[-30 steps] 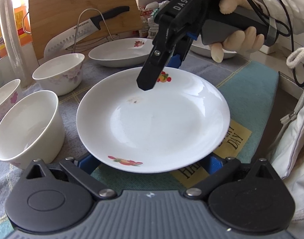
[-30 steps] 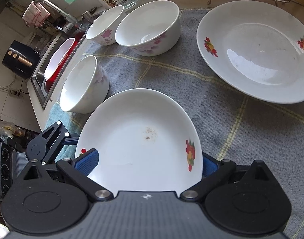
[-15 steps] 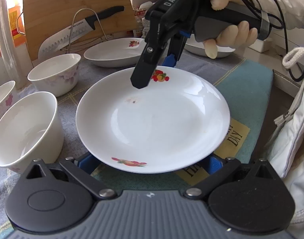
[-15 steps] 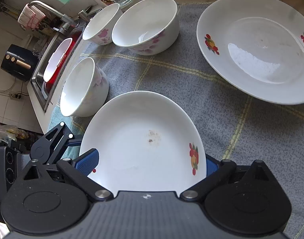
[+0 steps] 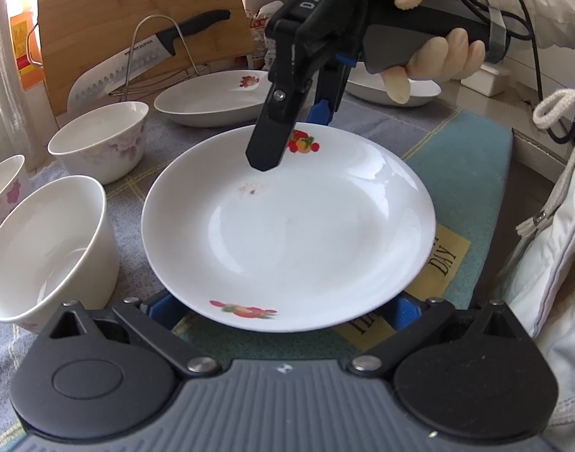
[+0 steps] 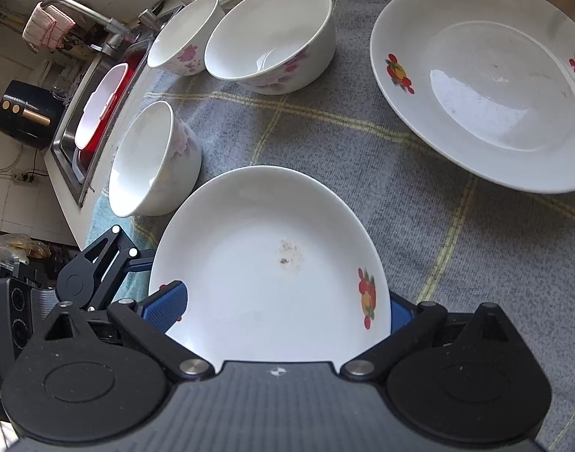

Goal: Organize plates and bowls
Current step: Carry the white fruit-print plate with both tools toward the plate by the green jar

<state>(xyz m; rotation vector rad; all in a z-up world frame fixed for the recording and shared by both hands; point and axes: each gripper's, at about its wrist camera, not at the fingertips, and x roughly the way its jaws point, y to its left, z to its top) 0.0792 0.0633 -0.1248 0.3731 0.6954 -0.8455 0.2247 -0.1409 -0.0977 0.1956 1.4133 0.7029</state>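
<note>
A white plate with fruit prints [image 5: 287, 226] [image 6: 272, 275] sits low between both grippers, over the mat. My left gripper [image 5: 280, 309] is open wide, its blue pads below the plate's near rim. My right gripper [image 6: 283, 312] is open around the opposite rim; in the left wrist view its black finger [image 5: 276, 128] hangs over the plate. A second plate [image 6: 483, 79] [image 5: 216, 98] lies beyond. Three white flowered bowls [image 6: 155, 158] [image 6: 272, 37] [image 6: 185, 37] stand to the left.
A grey checked mat [image 6: 325, 132] covers the counter. A sink [image 6: 99, 113] lies past the bowls. A wooden board [image 5: 136, 19], a knife [image 5: 144, 60] on a wire rack and another dish [image 5: 393, 90] stand at the back.
The plate and both grippers have shifted slightly; the right gripper has drawn a little closer over the plate's rim. Both stay open.
</note>
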